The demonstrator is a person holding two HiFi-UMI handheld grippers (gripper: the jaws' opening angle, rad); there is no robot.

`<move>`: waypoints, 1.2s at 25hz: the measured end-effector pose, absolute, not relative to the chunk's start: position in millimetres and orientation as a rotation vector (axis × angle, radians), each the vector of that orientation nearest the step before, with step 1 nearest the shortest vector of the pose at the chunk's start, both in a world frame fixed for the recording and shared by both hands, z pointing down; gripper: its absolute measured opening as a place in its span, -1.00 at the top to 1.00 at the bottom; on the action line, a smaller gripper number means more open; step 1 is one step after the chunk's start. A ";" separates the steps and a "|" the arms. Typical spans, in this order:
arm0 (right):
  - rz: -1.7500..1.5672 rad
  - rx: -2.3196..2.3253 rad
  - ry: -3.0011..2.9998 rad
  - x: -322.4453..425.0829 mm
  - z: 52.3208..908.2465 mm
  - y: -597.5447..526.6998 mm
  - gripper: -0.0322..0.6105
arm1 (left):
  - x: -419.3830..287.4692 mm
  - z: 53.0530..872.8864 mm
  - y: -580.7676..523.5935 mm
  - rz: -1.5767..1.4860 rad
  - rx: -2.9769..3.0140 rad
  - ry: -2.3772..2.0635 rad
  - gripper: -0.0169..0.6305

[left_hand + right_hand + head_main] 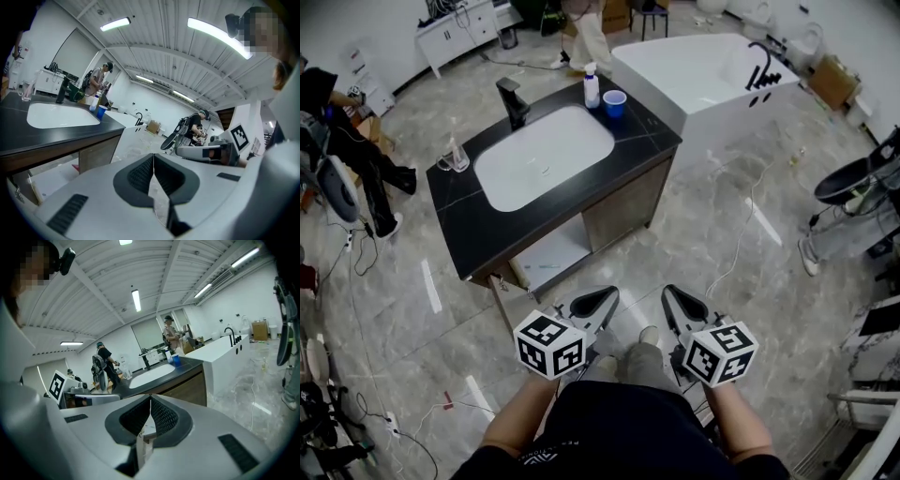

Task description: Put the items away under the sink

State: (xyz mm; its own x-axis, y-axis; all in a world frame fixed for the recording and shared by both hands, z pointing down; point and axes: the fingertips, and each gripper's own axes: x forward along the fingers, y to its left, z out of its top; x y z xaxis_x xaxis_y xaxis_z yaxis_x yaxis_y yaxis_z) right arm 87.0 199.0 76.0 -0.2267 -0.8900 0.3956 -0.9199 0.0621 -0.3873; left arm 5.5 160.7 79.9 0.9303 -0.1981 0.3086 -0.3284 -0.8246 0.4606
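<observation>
A white spray bottle (592, 86) and a blue cup (614, 103) stand at the far right corner of the black countertop (647, 136). A clear glass (456, 157) sits at its left end, beside the white basin (544, 155) and black faucet (512, 101). Below the basin the cabinet (548, 261) is open, with a pale shelf showing. My left gripper (605, 298) and right gripper (673, 295) hover low by my knees, well short of the vanity. Both are shut with nothing between the jaws. In the left gripper view the cup (101, 112) and bottle (95, 102) appear far off.
A white bathtub (703, 70) stands right of the vanity. Cables trail over the marble floor (741, 234). A person (352, 141) sits at the left and another stands at the back. Dark equipment (853, 178) lines the right edge.
</observation>
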 end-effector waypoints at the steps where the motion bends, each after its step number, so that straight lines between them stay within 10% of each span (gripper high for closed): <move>1: 0.874 1.903 -2.259 93.6 75.1 194.8 0.79 | 12.6 78.6 157.9 0.331 2.563 -0.382 0.91; 30: 0.861 1.666 -2.437 235.4 76.4 121.8 0.79 | 162.4 68.7 101.7 0.307 2.605 -0.532 0.92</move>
State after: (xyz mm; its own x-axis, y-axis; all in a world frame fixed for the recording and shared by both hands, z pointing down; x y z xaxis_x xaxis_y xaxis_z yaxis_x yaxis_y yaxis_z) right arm 235.4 121.8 76.4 -0.4111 -0.8392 0.3559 -0.8765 0.2566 -0.4073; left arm 162.4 101.7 68.7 0.9002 -0.3152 0.3006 -0.4181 -0.8187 0.3936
